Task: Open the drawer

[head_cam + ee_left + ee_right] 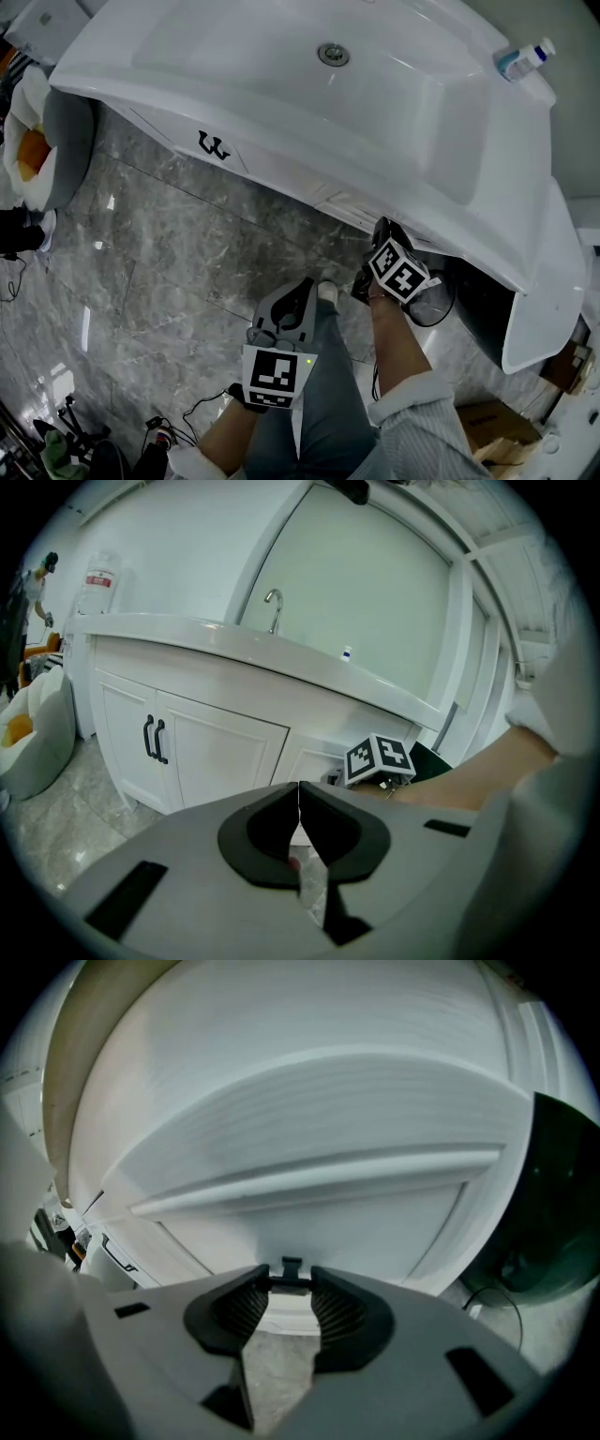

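Drawer handle (290,1279) level — across right gripper (290,1287).

White counter (450,141) hangs right over the right claw (382,232), and there's a small bottle (525,58) on its corner, way off to that claw's right. Grey marble floor (159,244) underneath: a squashy cushion (66,141) far left of the left claw (298,292), cables (202,408) lying near it.

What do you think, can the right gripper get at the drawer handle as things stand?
Probably yes: the right gripper is already at the white drawer front, and the small dark handle sits between its open jaw tips, with nothing in the way.
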A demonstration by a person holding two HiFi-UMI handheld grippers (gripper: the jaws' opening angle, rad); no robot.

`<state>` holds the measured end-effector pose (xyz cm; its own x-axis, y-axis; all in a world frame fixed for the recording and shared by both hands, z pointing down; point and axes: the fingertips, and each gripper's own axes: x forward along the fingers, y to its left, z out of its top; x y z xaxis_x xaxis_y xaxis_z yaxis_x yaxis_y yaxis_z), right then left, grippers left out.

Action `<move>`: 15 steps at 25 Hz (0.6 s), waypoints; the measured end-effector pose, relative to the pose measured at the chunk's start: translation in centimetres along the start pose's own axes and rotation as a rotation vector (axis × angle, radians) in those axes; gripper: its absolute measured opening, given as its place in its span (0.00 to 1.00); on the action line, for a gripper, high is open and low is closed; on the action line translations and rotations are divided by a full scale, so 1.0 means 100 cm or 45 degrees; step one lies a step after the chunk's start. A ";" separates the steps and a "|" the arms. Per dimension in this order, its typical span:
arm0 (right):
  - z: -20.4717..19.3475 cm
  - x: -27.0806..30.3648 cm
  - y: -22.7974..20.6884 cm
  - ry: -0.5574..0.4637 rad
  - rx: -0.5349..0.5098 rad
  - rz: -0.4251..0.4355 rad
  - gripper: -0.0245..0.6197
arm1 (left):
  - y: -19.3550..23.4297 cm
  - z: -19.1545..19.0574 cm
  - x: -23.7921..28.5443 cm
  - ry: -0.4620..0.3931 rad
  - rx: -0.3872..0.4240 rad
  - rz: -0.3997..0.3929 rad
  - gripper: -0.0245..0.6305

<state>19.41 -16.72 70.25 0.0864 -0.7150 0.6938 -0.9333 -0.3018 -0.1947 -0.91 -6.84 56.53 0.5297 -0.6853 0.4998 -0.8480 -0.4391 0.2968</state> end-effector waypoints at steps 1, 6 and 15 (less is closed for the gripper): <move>0.000 -0.001 -0.001 0.002 -0.020 0.009 0.27 | -0.001 -0.001 0.000 0.002 -0.001 -0.002 0.06; -0.001 -0.001 0.002 0.012 -0.036 0.063 0.26 | -0.002 -0.002 -0.001 0.005 0.001 -0.005 0.06; -0.004 -0.007 0.006 0.055 -0.155 0.110 0.25 | -0.003 0.001 0.000 -0.004 0.005 0.000 0.06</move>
<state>18.66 -16.16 69.94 -0.0085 -0.7065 0.7076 -0.9722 -0.1596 -0.1711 -0.66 -6.70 56.37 0.5298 -0.6872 0.4970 -0.8479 -0.4414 0.2935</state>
